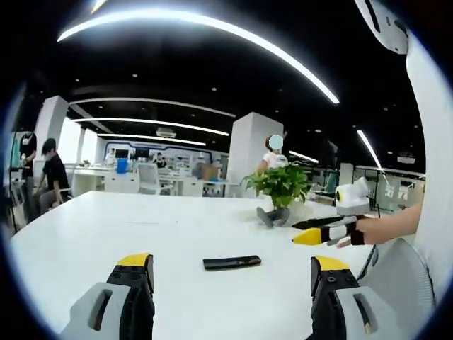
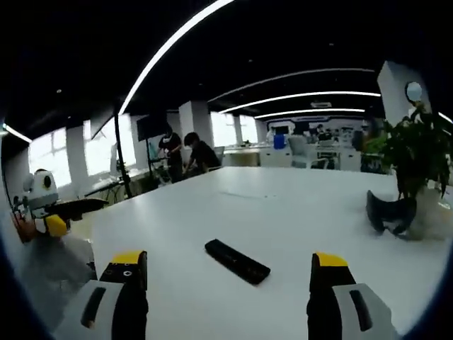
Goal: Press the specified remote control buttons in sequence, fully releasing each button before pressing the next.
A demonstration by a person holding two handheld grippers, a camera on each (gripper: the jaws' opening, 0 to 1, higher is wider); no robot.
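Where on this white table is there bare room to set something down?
Most of the white table is bare: the wide stretch left of and behind the black remote, and the strip between the remote and the left gripper. It is busier near the potted plant, where the right gripper hovers.

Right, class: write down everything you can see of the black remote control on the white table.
The remote control is a slim, black, elongated bar, seemingly plastic, lying flat on the white table. Its buttons are too small to make out. Nothing touches it: both grippers' open jaws sit short of it, and the potted plant stands farther back.
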